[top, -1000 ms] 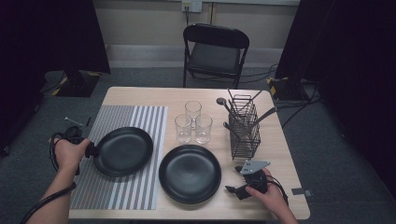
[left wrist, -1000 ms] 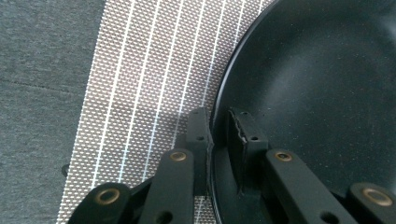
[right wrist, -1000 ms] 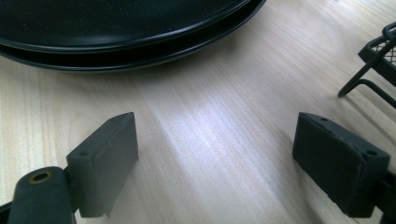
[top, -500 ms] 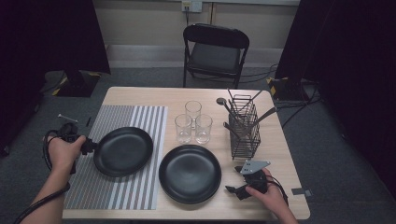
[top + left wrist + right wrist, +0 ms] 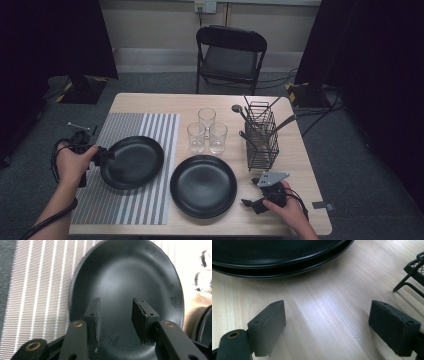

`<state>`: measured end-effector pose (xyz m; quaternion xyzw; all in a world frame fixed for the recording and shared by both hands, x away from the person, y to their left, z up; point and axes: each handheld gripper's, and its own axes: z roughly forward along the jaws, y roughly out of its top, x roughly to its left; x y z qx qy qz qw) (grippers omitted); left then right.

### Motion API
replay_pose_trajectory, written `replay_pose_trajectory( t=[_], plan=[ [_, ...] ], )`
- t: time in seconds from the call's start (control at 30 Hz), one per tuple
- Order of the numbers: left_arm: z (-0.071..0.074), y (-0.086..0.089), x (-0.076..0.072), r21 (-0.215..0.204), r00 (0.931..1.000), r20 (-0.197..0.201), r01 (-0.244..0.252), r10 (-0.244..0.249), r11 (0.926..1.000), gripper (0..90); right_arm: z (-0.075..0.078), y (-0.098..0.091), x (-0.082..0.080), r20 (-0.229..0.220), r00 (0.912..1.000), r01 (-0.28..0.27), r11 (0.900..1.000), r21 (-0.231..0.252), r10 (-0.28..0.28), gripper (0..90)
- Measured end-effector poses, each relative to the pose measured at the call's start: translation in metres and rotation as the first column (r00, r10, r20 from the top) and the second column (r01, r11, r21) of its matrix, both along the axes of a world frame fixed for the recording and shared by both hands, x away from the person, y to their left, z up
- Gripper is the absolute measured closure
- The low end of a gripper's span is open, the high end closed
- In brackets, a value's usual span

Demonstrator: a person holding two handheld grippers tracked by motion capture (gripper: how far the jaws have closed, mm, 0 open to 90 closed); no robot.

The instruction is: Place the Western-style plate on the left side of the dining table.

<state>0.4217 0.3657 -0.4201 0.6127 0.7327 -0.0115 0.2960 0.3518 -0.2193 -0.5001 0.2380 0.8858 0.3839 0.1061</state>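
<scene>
1. Our left gripper point(image 5: 104, 156) sits at the left rim of the black plate point(image 5: 133, 161), and its jaws have just been opening.
2. From the left gripper view, we see the two jaws apart over the plate point(image 5: 130, 290), with a gap between them and nothing squeezed in it.
3. We see this plate lying on the striped mat point(image 5: 135, 200), on the left part of the wooden table point(image 5: 165, 102).
4. Our right gripper point(image 5: 252, 202) rests low on the table near the front right, with its jaws spread wide and nothing between them.
5. We see a second black plate point(image 5: 203, 186) just left of it, lying on the bare wood.
6. Behind the plates, we see three clear glasses point(image 5: 206, 132) close together, and a wire basket point(image 5: 261, 135) with tools standing to their right.
</scene>
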Motion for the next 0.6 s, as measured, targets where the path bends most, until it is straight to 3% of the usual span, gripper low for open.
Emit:
replay_pose_trajectory(
  t=[0.03, 0.07, 0.1, 0.13, 0.17, 0.2, 0.23, 0.27, 0.3, 0.43, 0.6],
  plan=[
    [0.001, 0.002, -0.001, 0.010, 0.9986, -0.007, 0.052, -0.052, 0.9986, 58.3, 0.000, 0.000, 0.000, 0.000, 1.0000, 0.001, 1.0000, 0.000, -0.001, 13.3],
    [0.002, 0.000, -0.001, 0.022, 0.9988, -0.003, 0.050, -0.050, 0.9985, 57.7, 0.000, 0.000, 0.000, 0.000, 1.0000, 0.001, 1.0000, -0.001, -0.001, 13.3],
    [0.002, -0.005, 0.000, -0.008, 0.9998, 0.018, 0.001, -0.001, 1.0000, 56.7, 0.000, 0.000, 0.000, 0.000, 1.0000, 0.000, 1.0000, 0.000, 0.000, 13.2],
    [0.002, -0.004, -0.001, 0.002, 0.9986, 0.008, 0.052, -0.052, 0.9987, 55.7, 0.000, 0.000, 0.000, -0.001, 1.0000, 0.000, 1.0000, 0.000, 0.000, 13.3],
    [0.002, -0.009, -0.001, -0.014, 0.9999, 0.014, 0.006, -0.006, 0.9999, 55.1, 0.000, 0.000, 0.000, -0.001, 1.0000, -0.001, 1.0000, 0.001, 0.001, 13.2],
    [0.002, -0.008, -0.001, 0.018, 0.9987, 0.005, 0.051, -0.052, 0.9985, 54.2, 0.000, 0.000, 0.000, -0.002, 1.0000, -0.002, 1.0000, 0.001, 0.002, 12.9],
    [0.002, -0.012, -0.001, 0.000, 0.9996, 0.017, 0.023, -0.023, 0.9997, 53.5, 0.000, 0.000, 0.000, -0.004, 1.0000, -0.005, 1.0000, 0.001, 0.005, 12.6],
    [0.002, -0.014, -0.001, -0.010, 0.9994, 0.010, 0.032, -0.032, 0.9994, 52.1, 0.000, 0.000, 0.000, -0.004, 1.0000, -0.006, 1.0000, 0.000, 0.006, 12.6],
    [0.002, -0.014, -0.002, -0.022, 0.9974, 0.012, 0.072, -0.071, 0.9972, 50.7, 0.000, 0.000, 0.000, -0.004, 1.0000, -0.006, 1.0000, 0.000, 0.006, 12.6],
    [0.003, -0.023, -0.003, -0.005, 0.9948, 0.026, 0.099, -0.099, 0.9951, 48.3, 0.000, 0.000, 0.000, -0.004, 1.0000, -0.005, 1.0000, 0.000, 0.005, 12.6],
    [0.005, -0.034, -0.005, -0.022, 0.9915, 0.069, 0.112, -0.110, 0.9935, 42.1, 0.000, 0.000, 0.000, -0.004, 1.0000, -0.006, 1.0000, 0.000, 0.006, 12.5]
  ],
)
